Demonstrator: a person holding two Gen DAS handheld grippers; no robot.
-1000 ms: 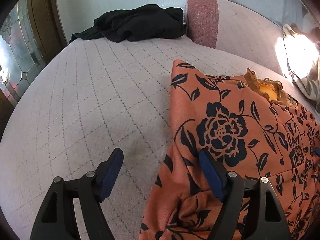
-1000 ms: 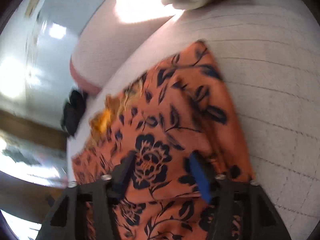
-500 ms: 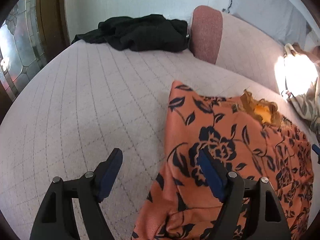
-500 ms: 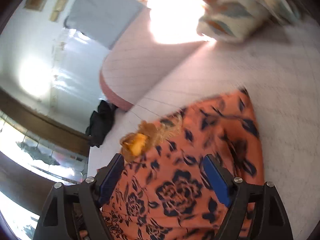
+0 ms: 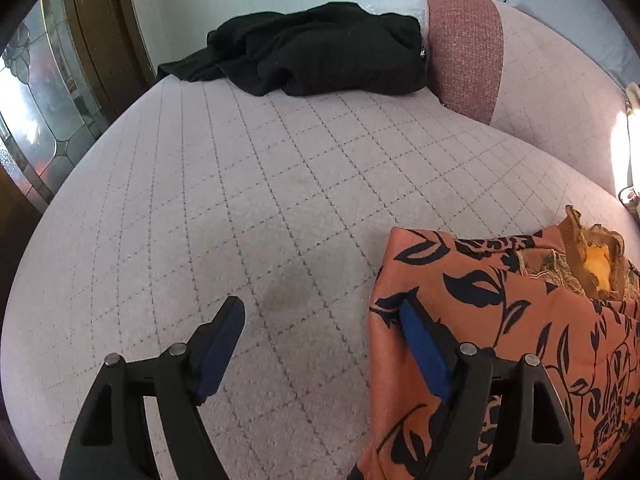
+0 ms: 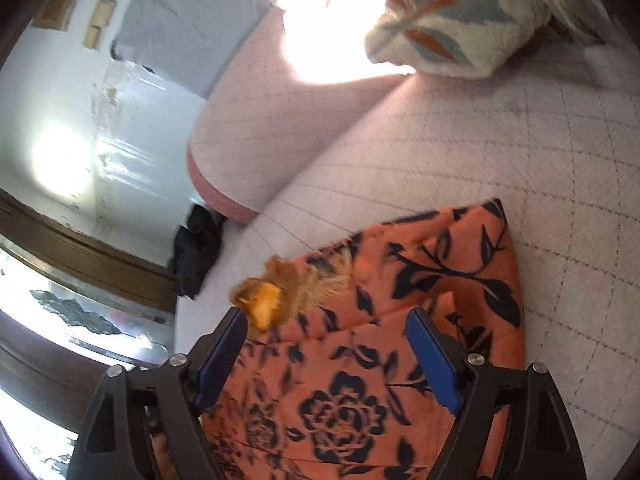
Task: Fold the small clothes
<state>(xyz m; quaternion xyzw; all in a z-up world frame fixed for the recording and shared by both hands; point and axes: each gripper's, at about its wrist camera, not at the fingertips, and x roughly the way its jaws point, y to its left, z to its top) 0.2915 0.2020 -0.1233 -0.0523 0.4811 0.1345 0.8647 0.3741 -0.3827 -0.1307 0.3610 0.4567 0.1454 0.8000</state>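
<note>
An orange garment with black flowers (image 5: 520,320) lies folded on the pale quilted sofa seat (image 5: 260,200), with a yellow frilled part (image 5: 596,268) sticking out at its far side. My left gripper (image 5: 324,320) is open and empty, hovering over the garment's left edge; its right finger overlaps the cloth. In the right wrist view the same garment (image 6: 360,380) lies below my right gripper (image 6: 328,332), which is open and empty above it. The yellow frill (image 6: 268,300) shows near its left fingertip.
A black garment pile (image 5: 312,56) lies at the far end of the seat beside a pink cushion (image 5: 468,48). A cream leaf-patterned cloth (image 6: 460,20) lies beyond the orange garment. A glass door with a wooden frame (image 5: 48,112) stands on the left.
Both grippers have lifted and pulled back from the orange garment. The left one has shifted left, so more bare seat shows. Both stay open.
</note>
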